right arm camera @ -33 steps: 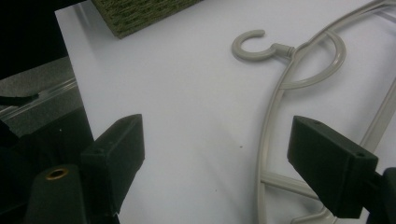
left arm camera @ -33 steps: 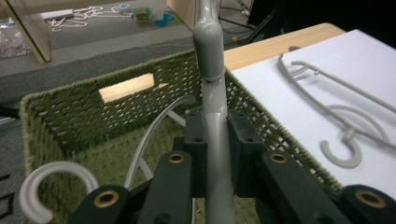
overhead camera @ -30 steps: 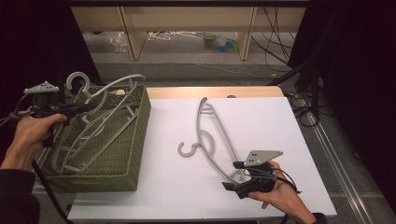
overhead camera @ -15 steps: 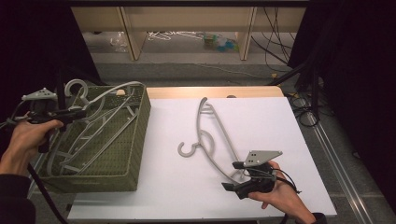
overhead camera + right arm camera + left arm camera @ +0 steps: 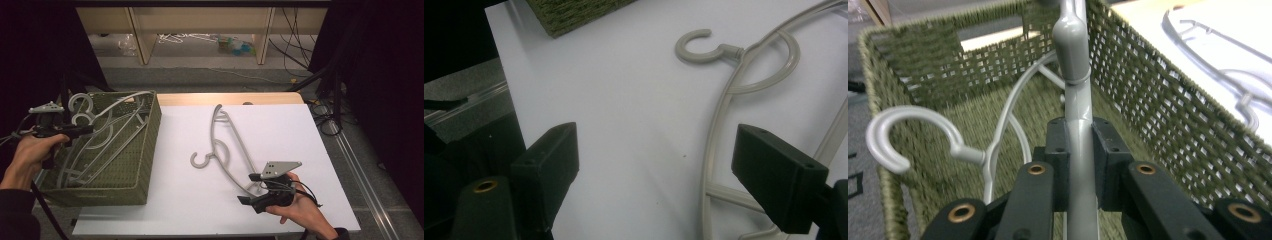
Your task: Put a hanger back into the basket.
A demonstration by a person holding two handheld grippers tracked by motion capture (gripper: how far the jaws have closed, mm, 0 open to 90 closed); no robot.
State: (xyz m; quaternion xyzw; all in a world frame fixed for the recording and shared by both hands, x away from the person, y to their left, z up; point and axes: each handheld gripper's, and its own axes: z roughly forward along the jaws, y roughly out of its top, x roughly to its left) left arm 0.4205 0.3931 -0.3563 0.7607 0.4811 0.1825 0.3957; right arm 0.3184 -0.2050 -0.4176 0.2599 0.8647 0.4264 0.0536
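Since the earlier frames the left gripper (image 5: 75, 131) has drifted slightly outward and toward the person along the near-left side of the basket (image 5: 145, 150); the right gripper (image 5: 260, 192) and the hanger on the table (image 5: 225, 145) have not shifted.

Left gripper: jaws pressed onto the bar of a grey hanger (image 5: 1079, 125), pinching it, with that hanger lying inside the woven green basket. A second hook (image 5: 903, 132) curls up just beside it, so several hangers are already in the basket, overlapping.

Right gripper: jaws spread wide, holding nothing, resting at the near end of the loose hanger on the white tabletop (image 5: 300, 130); in the right gripper view the hanger's curved arm (image 5: 719, 145) runs between the two pads without touching either.

Judgement: work is partly done. One hanger is being settled in the basket; one is left on the table, not yet grasped.

Surroundings: shelf unit (image 5: 200, 20) beyond the table, with cables (image 5: 320, 80) trailing at the right. Possible snag: the tangled hooks in the basket may catch the held hanger.
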